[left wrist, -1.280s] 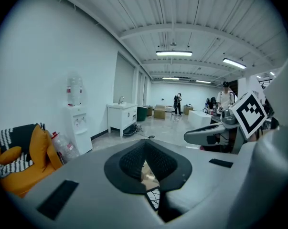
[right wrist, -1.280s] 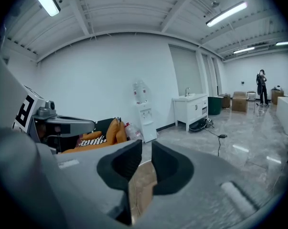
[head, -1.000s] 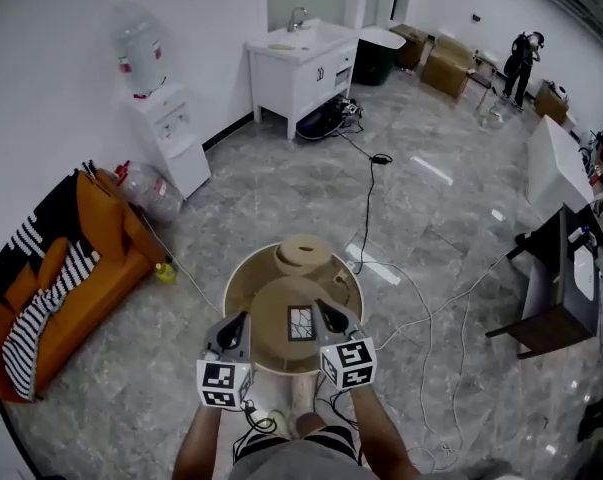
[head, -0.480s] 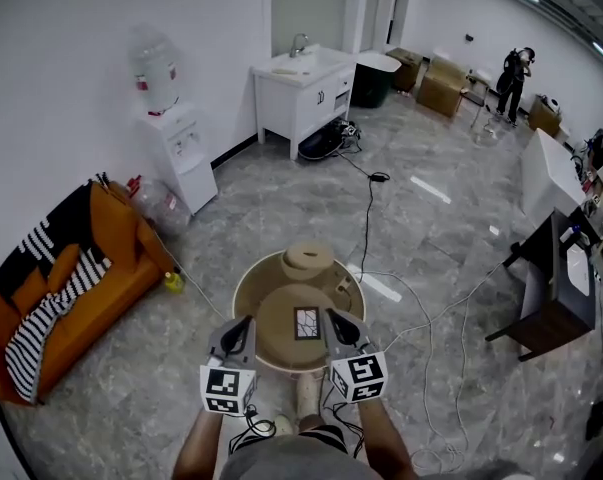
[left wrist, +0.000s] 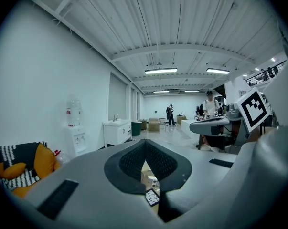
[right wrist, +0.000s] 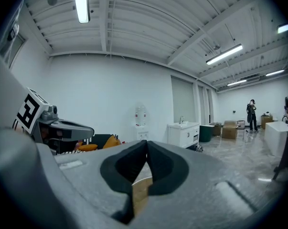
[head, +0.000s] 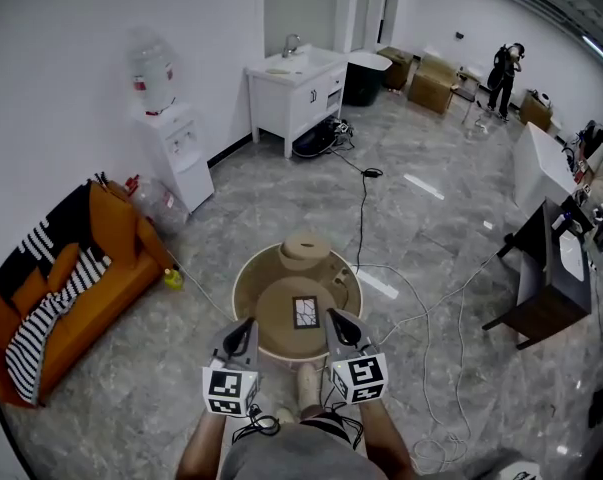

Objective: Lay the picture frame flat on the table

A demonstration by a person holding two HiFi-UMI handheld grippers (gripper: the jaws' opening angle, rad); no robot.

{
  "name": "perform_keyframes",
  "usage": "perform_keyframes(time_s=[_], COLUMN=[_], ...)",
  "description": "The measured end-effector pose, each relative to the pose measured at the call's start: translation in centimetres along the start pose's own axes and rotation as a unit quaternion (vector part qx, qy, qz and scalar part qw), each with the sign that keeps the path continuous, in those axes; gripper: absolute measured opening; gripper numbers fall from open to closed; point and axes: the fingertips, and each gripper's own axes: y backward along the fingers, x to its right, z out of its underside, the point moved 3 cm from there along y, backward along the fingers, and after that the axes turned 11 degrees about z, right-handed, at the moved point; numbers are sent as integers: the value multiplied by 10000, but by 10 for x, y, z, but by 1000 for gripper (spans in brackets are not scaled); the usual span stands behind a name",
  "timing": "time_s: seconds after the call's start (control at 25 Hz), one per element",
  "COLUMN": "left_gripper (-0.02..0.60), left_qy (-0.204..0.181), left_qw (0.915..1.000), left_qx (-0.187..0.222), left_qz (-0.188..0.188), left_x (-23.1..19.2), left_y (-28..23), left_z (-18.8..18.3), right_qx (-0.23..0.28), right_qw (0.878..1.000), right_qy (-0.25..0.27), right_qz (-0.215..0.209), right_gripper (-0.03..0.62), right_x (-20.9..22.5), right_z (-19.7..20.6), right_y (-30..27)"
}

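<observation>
Tan and round, a two-tiered wooden table point(head: 239, 290) stood on the grey marbled floor point(head: 421, 228) in the head view. Its raised rim ringed a lower tier like a shallow tray. Inside that ring sat a round upper top and, at the far side, a squat tan drum point(head: 304, 250). A small dark-rimmed rectangular picture frame point(head: 306, 311) lay flat on the upper top, near its middle. Brown cardboard boxes point(head: 436, 68) stood by the far wall; what they held could not be made out. The grey left gripper point(head: 245, 326) and grey right gripper point(head: 334, 320) were held side by side at the table's near edge. Both pointed across the table on bare forearms, one tip on each side of the frame, neither touching it.

From the left gripper view, that gripper point(left wrist: 144, 143) pointed almost level down the room, its black pads pressed together at the tips with nothing between them. The frame point(left wrist: 152, 197) showed below them through the gap under the pads. A white water dispenser point(left wrist: 76, 130) and a white sink cabinet point(left wrist: 117, 131) lined the left wall.

From the right gripper view, the right gripper point(right wrist: 146, 143) was likewise near level and fully closed on nothing, with bare tan table point(right wrist: 141, 190) showing under the pads. The left gripper's black-and-white marker cube point(right wrist: 29, 109) stood at the left edge.
</observation>
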Motion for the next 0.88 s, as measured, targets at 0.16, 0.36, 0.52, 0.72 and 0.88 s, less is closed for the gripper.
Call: perform_keyframes(time_s=[0.16, 0.36, 0.52, 0.72, 0.88], left_gripper=[17, 17, 17, 17, 17], left_qy=[-14, -47, -20, -13, -19], left_qw=[10000, 10000, 10000, 10000, 10000], left_qx=[26, 23, -14, 43, 9], left_qz=[6, 6, 38, 28, 44], left_x=[4, 8, 7, 3, 0], left_y=[4, 3, -1, -5, -10], left_z=[1, 2, 3, -1, -3], right_qx=[38, 31, 14, -23, -43], right_qw=[10000, 10000, 10000, 10000, 10000], right_qy=[15, 5, -1, 1, -9], right_qz=[14, 15, 18, 21, 38], right_gripper=[0, 0, 0, 0, 0], right_x=[-1, 2, 3, 3, 4], right_z=[0, 1, 2, 2, 4], right_y=[5, 9, 7, 3, -3])
